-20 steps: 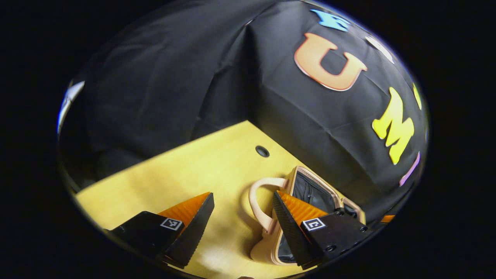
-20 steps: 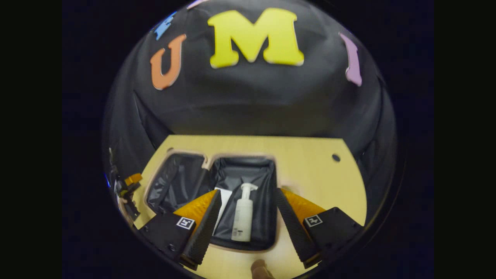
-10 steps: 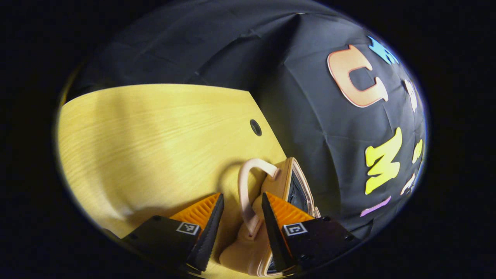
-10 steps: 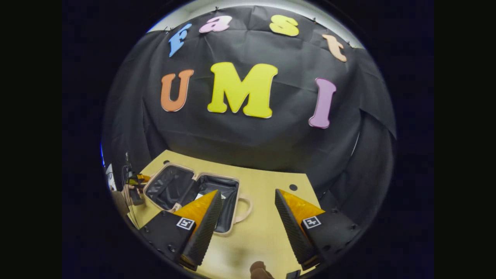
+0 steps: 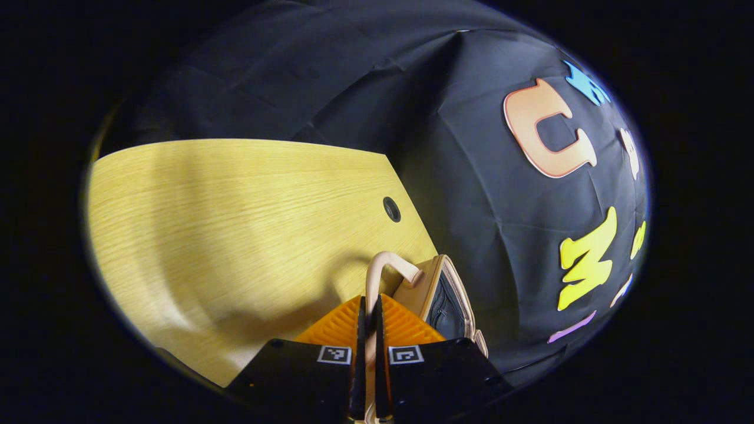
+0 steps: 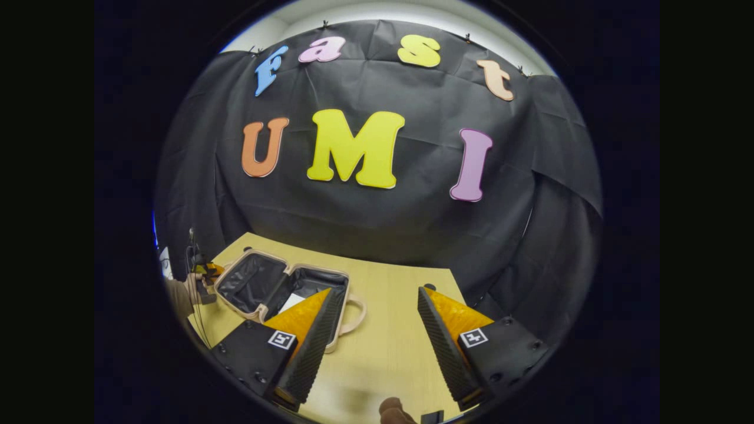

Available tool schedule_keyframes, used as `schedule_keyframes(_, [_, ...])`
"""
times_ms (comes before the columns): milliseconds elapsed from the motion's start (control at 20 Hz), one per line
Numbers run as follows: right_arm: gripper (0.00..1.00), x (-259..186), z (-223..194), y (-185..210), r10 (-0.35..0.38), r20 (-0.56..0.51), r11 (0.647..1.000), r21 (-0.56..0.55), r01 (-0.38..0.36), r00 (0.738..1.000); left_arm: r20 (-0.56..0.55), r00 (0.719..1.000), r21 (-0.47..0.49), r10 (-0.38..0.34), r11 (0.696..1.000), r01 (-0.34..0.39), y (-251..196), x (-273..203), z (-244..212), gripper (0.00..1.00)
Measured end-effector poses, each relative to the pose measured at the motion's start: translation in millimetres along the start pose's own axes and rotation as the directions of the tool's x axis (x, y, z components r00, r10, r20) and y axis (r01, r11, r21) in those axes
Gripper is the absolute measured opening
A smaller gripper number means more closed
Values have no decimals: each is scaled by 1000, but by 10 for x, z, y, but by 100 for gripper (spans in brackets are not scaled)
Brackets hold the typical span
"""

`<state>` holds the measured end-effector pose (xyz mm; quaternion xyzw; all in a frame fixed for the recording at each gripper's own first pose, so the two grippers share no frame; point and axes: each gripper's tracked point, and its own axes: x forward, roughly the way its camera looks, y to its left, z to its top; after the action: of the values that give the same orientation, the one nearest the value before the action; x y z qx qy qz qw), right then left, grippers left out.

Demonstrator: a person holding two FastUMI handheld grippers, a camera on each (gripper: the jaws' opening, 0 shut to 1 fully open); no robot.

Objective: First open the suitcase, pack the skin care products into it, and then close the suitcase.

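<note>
1. Looking through the right gripper view, we see one table [image 6: 389, 330] and one suitcase [image 6: 265, 285] lying open at its left, both dark-lined halves spread flat, something white in the right half.
2. Our left gripper view brings that suitcase [image 5: 439, 288] close, one half edge-on, plus one round hole [image 5: 392, 209] in the tabletop behind.
3. Our left gripper [image 5: 368, 335] is clenched on the suitcase's single handle [image 5: 383, 265].
4. Our right gripper [image 6: 377, 335] hangs released above bare wood, right of the case.
</note>
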<state>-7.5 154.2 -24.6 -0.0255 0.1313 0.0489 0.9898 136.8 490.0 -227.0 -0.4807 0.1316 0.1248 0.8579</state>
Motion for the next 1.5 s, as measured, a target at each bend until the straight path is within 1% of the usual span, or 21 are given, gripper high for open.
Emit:
schedule_keyframes(100, [82,-26,22,-43,9,11,1000,3,-9,1000,40,999,15,-13,1000,13,-138,-95,106,8])
schedule_keyframes(200, [82,-72,86,-71,23,32,1000,2,-23,999,82,996,22,-45,999,43,-355,-266,204,7])
schedule_keyframes(350, [82,-124,167,-57,60,62,998,-31,-58,996,122,988,90,-92,993,81,-711,-512,235,7])
schedule_keyframes(450, [82,-172,220,-63,85,81,996,-34,-83,993,144,982,116,-121,988,105,-985,-685,258,7])
schedule_keyframes(600, [82,-223,265,-64,123,103,992,-20,-122,987,168,971,126,-169,981,149,-1460,-869,263,7])
schedule_keyframes(700, [82,-254,286,-114,135,111,991,-23,-134,985,174,965,178,-198,970,167,-1788,-964,192,7])
schedule_keyframes(850, [82,-322,367,-217,147,138,989,-26,-145,979,175,958,285,-226,943,170,-2234,-1080,24,7])
schedule_keyframes(950, [82,-345,421,-325,150,160,989,-27,-147,976,171,953,325,-249,928,184,-2503,-1149,-121,7])
schedule_keyframes(1050, [82,-364,451,-397,154,174,988,-18,-154,973,171,951,369,-259,911,182,-2714,-1204,-280,7])
schedule_keyframes(1150, [82,-427,444,-468,165,179,986,-16,-164,970,155,947,425,-281,884,193,-2958,-1252,-511,7])
schedule_keyframes(1350, [82,-477,415,-598,178,187,984,-20,-178,966,95,941,478,-326,844,244,-3375,-1332,-1013,7])
schedule_keyframes(1500, [82,-503,413,-708,188,193,982,-6,-191,963,48,940,502,-338,822,269,-3588,-1300,-1435,7])
